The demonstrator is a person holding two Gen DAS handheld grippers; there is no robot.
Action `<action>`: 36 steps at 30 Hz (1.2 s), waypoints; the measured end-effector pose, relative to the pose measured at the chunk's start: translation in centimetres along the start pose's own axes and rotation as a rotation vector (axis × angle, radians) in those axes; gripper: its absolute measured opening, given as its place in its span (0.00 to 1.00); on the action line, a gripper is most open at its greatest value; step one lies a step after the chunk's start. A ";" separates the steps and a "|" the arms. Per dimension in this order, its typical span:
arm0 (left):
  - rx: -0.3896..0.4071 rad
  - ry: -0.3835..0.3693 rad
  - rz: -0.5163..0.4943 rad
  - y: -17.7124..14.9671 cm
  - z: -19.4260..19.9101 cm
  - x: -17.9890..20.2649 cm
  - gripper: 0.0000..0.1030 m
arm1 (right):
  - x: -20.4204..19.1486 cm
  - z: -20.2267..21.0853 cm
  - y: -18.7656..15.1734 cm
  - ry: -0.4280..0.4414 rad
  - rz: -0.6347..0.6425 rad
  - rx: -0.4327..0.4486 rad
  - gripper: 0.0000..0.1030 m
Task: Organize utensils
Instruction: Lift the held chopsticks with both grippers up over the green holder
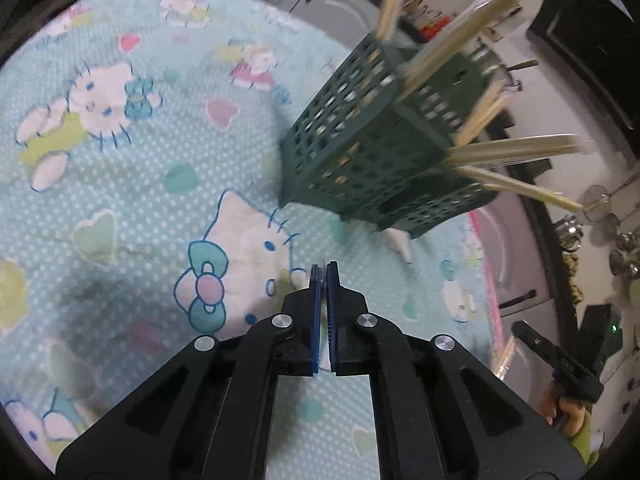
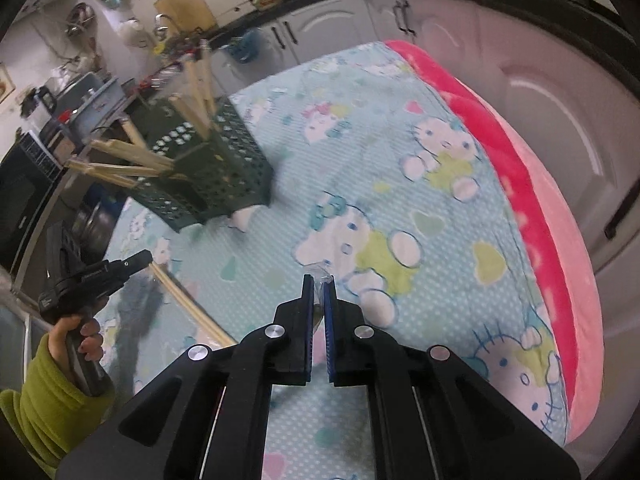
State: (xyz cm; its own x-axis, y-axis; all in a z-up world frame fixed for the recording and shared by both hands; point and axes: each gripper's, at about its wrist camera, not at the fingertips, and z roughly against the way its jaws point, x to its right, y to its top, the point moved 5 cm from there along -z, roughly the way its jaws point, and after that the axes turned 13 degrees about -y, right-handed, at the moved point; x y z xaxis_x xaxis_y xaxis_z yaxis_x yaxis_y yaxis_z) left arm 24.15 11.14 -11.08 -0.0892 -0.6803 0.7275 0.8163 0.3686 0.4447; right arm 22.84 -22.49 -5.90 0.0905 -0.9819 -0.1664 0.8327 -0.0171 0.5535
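A dark green perforated utensil basket (image 1: 360,152) (image 2: 216,172) stands tilted on the cartoon-cat cloth (image 1: 120,200), with several wrapped wooden chopsticks (image 1: 512,148) (image 2: 120,148) sticking out of it. My left gripper (image 1: 323,268) is shut, with a scrap of clear plastic wrap pinched at its tips. My right gripper (image 2: 319,278) is also shut on a bit of clear wrap. A loose pair of wrapped chopsticks (image 2: 192,308) runs from just under the left gripper's tip (image 2: 148,258) until my right gripper's body hides its other end. Whether the pinched plastic is this pair's wrapper I cannot tell.
A small white object (image 2: 242,218) lies at the basket's foot. A pink blanket (image 2: 540,200) edges the cloth on the right, with white cabinet doors (image 2: 560,112) beyond. A hand in a green sleeve (image 2: 52,400) holds the left gripper. A cluttered kitchen counter (image 2: 80,92) lies behind the basket.
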 end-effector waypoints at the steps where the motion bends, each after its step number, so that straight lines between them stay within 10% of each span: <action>1: 0.011 -0.009 -0.009 0.1 0.6 0.6 0.01 | -0.5 0.2 0.2 0.015 0.009 0.006 0.05; 36: 0.127 -0.218 -0.437 3.2 7.1 18.9 0.00 | -13.2 11.6 9.6 0.266 0.267 0.353 0.03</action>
State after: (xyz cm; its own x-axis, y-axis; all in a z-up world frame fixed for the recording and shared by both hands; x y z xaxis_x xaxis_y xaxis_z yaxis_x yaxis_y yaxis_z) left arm 21.05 3.96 7.81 -0.5350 -0.6451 0.5455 0.6016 0.1624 0.7821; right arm 23.26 -11.91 11.08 0.4484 -0.8797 -0.1580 0.5309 0.1199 0.8389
